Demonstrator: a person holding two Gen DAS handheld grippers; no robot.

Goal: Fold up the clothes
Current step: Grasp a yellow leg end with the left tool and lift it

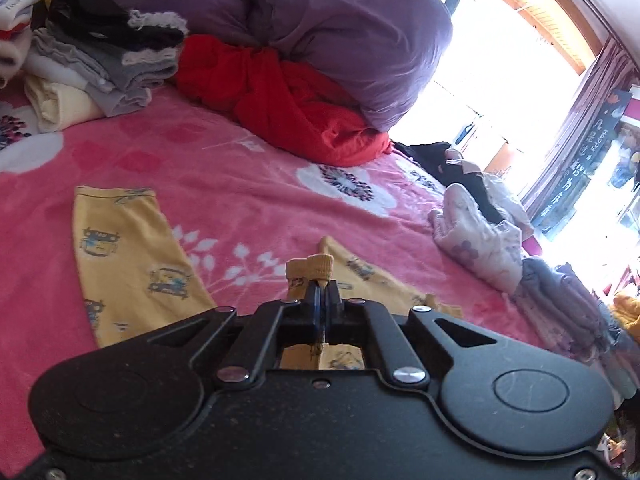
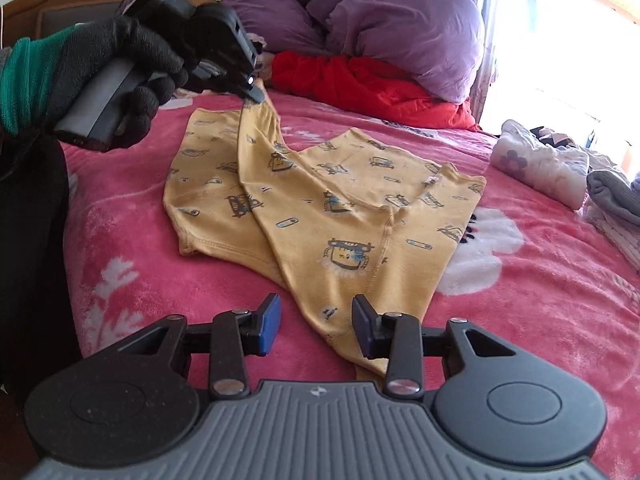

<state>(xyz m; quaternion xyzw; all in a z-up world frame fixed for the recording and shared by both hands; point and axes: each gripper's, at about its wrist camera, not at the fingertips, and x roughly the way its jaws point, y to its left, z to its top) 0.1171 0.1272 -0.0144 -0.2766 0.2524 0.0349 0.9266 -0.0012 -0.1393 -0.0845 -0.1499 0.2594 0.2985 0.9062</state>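
Note:
Yellow printed children's pants (image 2: 320, 200) lie on the pink floral blanket (image 2: 540, 300). My left gripper (image 1: 322, 286) is shut on the cuff of one pant leg (image 1: 310, 266) and holds it lifted. The other leg (image 1: 120, 248) lies flat to the left. The left gripper also shows in the right wrist view (image 2: 256, 94), held by a black-gloved hand, pinching the cuff above the blanket. My right gripper (image 2: 316, 320) is open, its blue pads on either side of the near end of the pants, low over the blanket.
A purple duvet (image 1: 340, 20) and a red garment (image 1: 280, 100) lie heaped at the back. A stack of folded clothes (image 1: 100, 60) sits at the back left. A white floral garment (image 2: 540, 164) and grey clothes (image 2: 616, 192) lie at the right edge.

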